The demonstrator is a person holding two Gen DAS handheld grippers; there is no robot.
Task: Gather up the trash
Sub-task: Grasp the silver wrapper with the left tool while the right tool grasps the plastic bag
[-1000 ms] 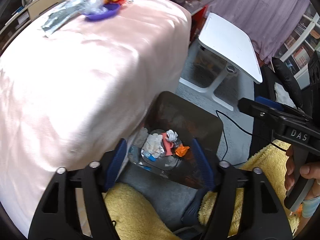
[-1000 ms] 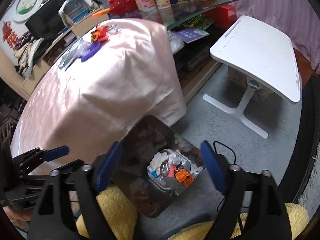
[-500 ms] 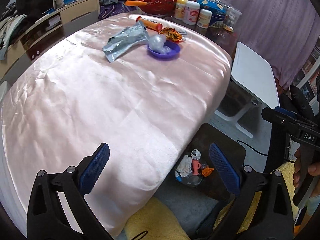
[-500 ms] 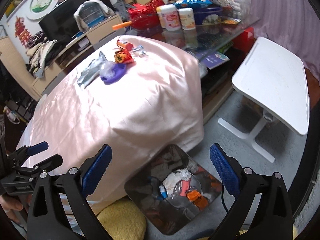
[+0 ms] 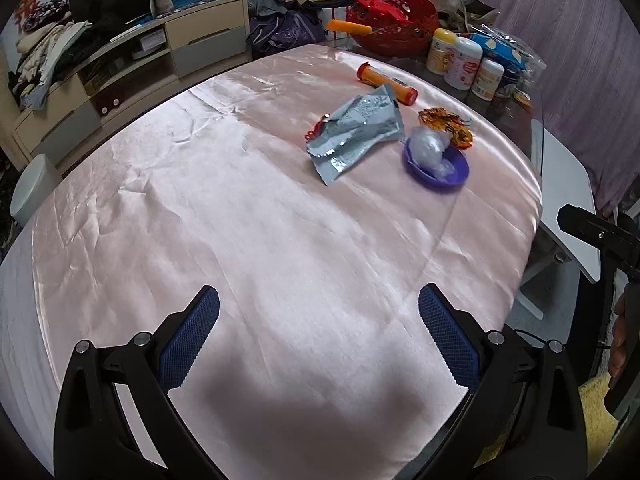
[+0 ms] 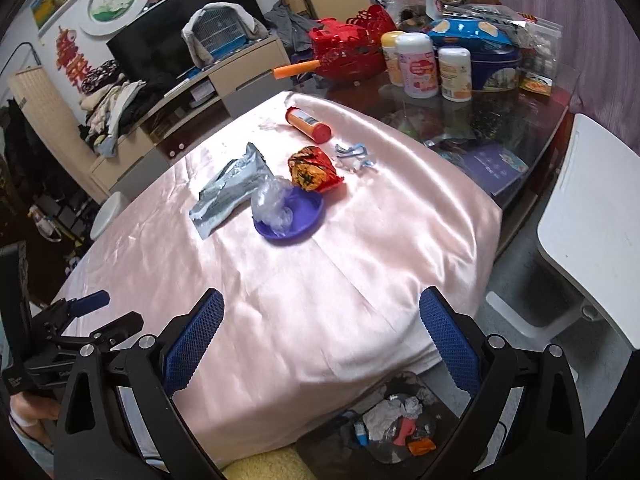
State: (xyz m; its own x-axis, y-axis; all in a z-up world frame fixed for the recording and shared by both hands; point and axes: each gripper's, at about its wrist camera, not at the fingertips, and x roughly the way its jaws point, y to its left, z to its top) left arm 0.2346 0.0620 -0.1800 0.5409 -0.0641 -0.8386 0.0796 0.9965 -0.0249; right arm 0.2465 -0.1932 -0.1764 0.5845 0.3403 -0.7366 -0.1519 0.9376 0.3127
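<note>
Trash lay in a loose cluster at the far end of the pink tablecloth (image 5: 240,220): a flattened silver pouch (image 5: 356,136), a crumpled clear plastic wad (image 5: 430,148) sitting in a purple dish (image 5: 452,174), a red-and-gold wrapper (image 6: 314,170) just beside the dish, an orange tube (image 6: 308,119) lying on its side behind it, and small pale scraps (image 6: 354,156) to the wrapper's right. You held your left gripper (image 5: 318,338) and right gripper (image 6: 322,334) above the near edge of the table, both with their jaws spread wide and nothing between the pads. The bin (image 6: 396,424) on the floor by the table corner already held several scraps, so you seemed to be between loads, with a fresh pick-up ahead. That next move called for a long reach across the cloth to the cluster, and the flat pouch looked likely to need a low, pinching approach at an edge. From the left view the bin was hidden, and the wrapper was partly masked by the dish. Whether the dish itself counted as trash could not be judged. The bin's rim was cut off behind your right gripper's frame.
</note>
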